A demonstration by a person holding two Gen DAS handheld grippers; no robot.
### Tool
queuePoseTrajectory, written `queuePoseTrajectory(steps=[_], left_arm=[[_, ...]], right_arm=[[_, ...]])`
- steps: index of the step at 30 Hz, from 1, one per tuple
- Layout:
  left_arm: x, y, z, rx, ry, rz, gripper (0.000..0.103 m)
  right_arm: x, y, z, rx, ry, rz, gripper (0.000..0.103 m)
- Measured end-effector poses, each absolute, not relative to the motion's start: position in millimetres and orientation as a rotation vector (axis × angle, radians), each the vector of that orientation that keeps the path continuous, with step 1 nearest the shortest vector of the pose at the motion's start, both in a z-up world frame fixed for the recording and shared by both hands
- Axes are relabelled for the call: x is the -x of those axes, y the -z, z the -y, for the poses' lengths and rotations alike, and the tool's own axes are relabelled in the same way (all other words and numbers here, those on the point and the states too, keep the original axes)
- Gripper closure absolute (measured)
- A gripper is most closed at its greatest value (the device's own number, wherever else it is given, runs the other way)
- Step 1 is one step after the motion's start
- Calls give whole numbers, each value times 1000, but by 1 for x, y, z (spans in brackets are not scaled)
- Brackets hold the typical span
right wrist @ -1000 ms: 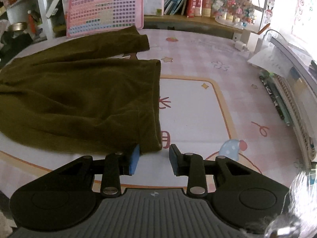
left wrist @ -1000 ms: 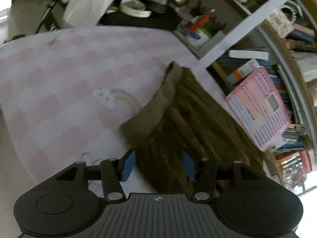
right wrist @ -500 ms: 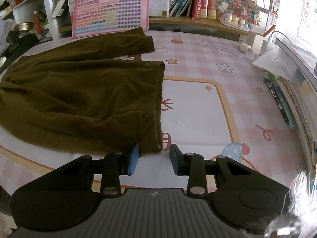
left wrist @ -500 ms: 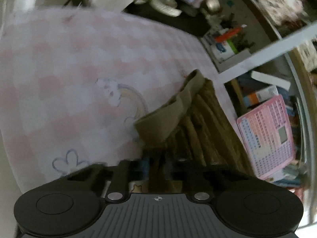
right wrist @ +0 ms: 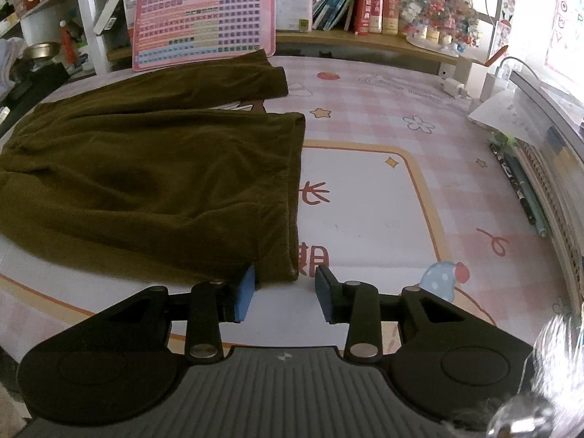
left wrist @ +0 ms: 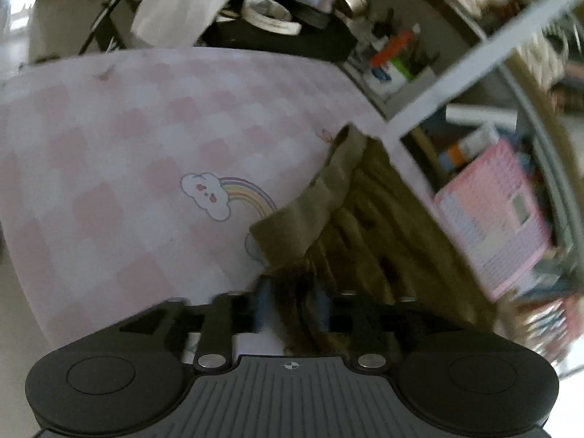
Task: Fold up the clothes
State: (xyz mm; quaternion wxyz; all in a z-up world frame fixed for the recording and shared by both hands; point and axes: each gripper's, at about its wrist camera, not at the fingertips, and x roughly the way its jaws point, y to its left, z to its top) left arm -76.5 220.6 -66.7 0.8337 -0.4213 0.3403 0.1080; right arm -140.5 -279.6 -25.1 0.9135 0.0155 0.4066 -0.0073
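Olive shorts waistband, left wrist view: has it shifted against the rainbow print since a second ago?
Yes. The waistband has bunched toward the left gripper, uncovering more of the rainbow print on the mat; cloth sits between the opening jaws.

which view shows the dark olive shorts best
The right wrist view: the dark olive fabric shorts lie spread flat on the pink checked mat, both leg openings visible. The left wrist view is blurred and shows only the bunched waistband end, close up.

On the pink checked table mat (right wrist: 365, 197), a red "期" is printed at 6 o'clock of the white panel; book spines (right wrist: 379, 7) stay unreadable.
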Motion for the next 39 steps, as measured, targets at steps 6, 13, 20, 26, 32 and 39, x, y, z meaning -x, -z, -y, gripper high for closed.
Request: queuePoseTrajectory(steps=[6,13,20,26,32,39], left_arm=[[69,75,-238,1110,-223,-632,52],[64,57,-225,859,-209,-617,91],[59,65,-223,706,-246,-727,88],[62,67,-230,756,-276,-724,73],[87,36,-224,662,-344,-625,71],[88,21,-169,424,-125,-657,71]], right_arm=[[140,25,280,-28,15,-839,69],[140,25,278,-25,19,-842,69],[140,25,277,-22,17,-844,69],[140,25,279,-21,12,-840,69],[141,26,280,-20,4,-835,69],[141,26,280,-16,-1,-832,69]])
